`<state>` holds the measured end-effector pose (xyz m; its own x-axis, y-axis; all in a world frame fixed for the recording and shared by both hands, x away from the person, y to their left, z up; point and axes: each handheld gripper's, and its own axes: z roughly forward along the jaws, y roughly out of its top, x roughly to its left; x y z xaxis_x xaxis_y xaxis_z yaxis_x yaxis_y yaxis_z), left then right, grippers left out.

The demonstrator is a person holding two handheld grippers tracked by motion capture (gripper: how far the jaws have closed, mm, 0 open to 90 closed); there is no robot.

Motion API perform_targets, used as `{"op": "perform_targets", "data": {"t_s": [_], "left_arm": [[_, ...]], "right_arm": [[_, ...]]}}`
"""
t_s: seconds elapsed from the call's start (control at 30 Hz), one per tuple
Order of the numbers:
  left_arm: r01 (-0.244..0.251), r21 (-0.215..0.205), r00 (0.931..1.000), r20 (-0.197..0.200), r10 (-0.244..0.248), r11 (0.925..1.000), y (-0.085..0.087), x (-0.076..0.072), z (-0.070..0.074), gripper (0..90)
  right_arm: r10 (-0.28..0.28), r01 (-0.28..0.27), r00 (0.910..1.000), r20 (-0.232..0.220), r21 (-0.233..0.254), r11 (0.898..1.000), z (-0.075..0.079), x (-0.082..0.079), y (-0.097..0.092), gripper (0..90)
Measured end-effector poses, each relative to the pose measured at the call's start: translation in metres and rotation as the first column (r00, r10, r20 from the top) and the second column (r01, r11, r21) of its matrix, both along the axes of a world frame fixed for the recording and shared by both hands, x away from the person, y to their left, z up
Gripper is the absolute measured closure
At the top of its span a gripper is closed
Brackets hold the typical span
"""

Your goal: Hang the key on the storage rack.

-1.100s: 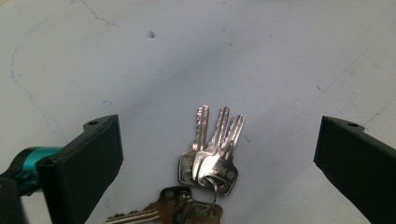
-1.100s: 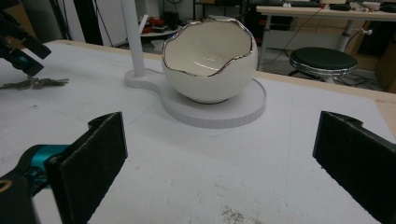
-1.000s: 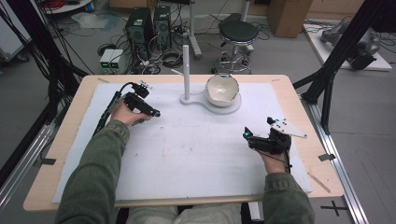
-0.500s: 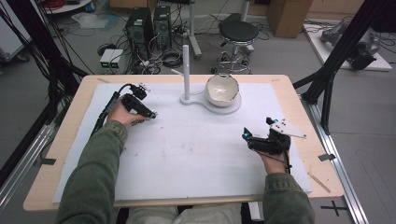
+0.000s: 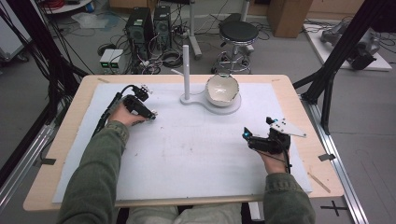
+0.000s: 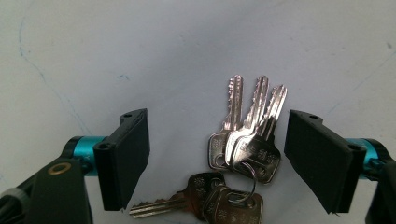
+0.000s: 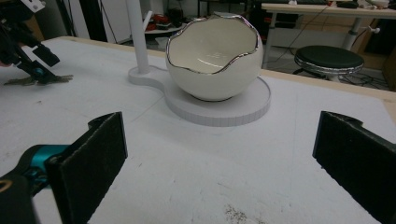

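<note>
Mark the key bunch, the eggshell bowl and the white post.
key bunch (image 6: pixel 245 154): left gripper view, on a key head near the ring.
eggshell bowl (image 7: pixel 212 79): right gripper view, on its outer wall.
white post (image 5: pixel 186 70): high view, mid-shaft.

Open mat (image 5: pixel 196 158) between both tools, bowl (image 5: pixel 222 89) and post (image 5: pixel 186 70) (on one stand) at the far edge
</note>
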<state>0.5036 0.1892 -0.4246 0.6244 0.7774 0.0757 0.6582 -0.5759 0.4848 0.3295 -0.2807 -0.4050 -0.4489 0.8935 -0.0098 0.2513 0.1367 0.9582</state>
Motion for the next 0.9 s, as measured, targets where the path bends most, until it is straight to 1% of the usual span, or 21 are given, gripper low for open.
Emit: {"op": "perform_targets", "data": {"t_s": [0.03,0.13,0.27,0.3,0.33,0.37,0.4,0.43,0.47,0.5,0.53,0.57,0.67,0.73,0.9], "left_arm": [[-0.004,0.008,1.0000,0.000,0.004,1.0000,-0.001,0.000,-0.001,23.7],[-0.023,-0.002,0.9997,-0.011,0.023,0.9997,-0.001,0.000,-0.001,24.2],[-0.004,0.004,0.9999,-0.010,0.004,1.0000,-0.003,-0.001,0.000,30.6],[0.002,0.002,1.0000,-0.009,-0.002,1.0000,-0.003,-0.001,0.000,34.0],[0.016,-0.007,0.9998,-0.014,-0.016,0.9998,-0.003,-0.002,0.000,34.0],[0.044,-0.042,0.9984,-0.033,-0.045,0.9982,-0.002,-0.002,0.001,44.9],[0.044,-0.042,0.9984,-0.033,-0.045,0.9982,-0.002,-0.002,0.001,50.5],[0.051,-0.064,0.9974,-0.046,-0.054,0.9966,0.000,-0.002,0.001,52.6],[0.051,-0.064,0.9974,-0.046,-0.054,0.9966,0.000,-0.002,0.001,53.8],[0.050,-0.078,0.9971,-0.053,-0.054,0.9958,0.001,-0.001,0.001,54.3],[0.050,-0.078,0.9971,-0.053,-0.054,0.9958,0.001,-0.001,0.001,54.7],[0.039,-0.086,0.9976,-0.053,-0.044,0.9956,0.003,0.000,0.001,56.1],[0.032,-0.090,0.9979,-0.052,-0.037,0.9954,0.006,0.001,0.001,64.4],[0.025,-0.102,0.9981,-0.053,-0.030,0.9945,0.007,0.002,0.001,64.9],[0.038,-0.093,0.9981,-0.045,-0.042,0.9949,0.006,0.001,0.001,65.7]], "right_arm": [[0.000,0.000,1.0000,0.000,0.000,1.000,0.000,0.000,0.000,1.9],[0.003,-0.003,1.0000,-0.002,0.001,1.000,0.000,0.000,0.001,2.0],[0.007,-0.007,1.0000,0.001,-0.006,1.000,-0.001,0.000,0.001,2.0],[0.009,-0.009,1.0000,-0.002,-0.008,1.000,-0.001,0.000,0.002,1.9],[0.009,-0.009,1.0000,-0.002,-0.008,1.000,-0.001,0.000,0.002,1.9],[0.009,-0.009,1.0000,-0.002,-0.010,1.000,-0.001,0.000,0.002,1.9],[0.009,-0.009,1.0000,-0.002,-0.010,1.000,-0.001,0.000,0.002,1.9],[0.008,-0.008,1.0000,-0.002,-0.009,1.000,-0.001,0.000,0.002,1.9],[0.008,-0.008,1.0000,-0.002,-0.009,1.000,-0.001,0.000,0.002,1.9],[0.009,-0.009,1.0000,0.000,-0.009,1.000,-0.001,0.000,0.003,2.0],[0.009,-0.009,1.0000,0.000,-0.009,1.000,-0.001,0.000,0.003,2.0],[0.011,-0.011,0.9999,-0.007,-0.007,1.000,-0.001,0.000,0.003,2.0],[0.014,-0.015,0.9999,-0.006,-0.014,1.000,-0.001,0.001,0.003,2.0],[0.015,-0.015,0.9999,-0.006,-0.014,1.000,-0.001,0.001,0.003,1.9],[0.017,-0.017,0.9998,-0.009,-0.023,1.000,-0.002,0.001,0.003,2.0]]}}
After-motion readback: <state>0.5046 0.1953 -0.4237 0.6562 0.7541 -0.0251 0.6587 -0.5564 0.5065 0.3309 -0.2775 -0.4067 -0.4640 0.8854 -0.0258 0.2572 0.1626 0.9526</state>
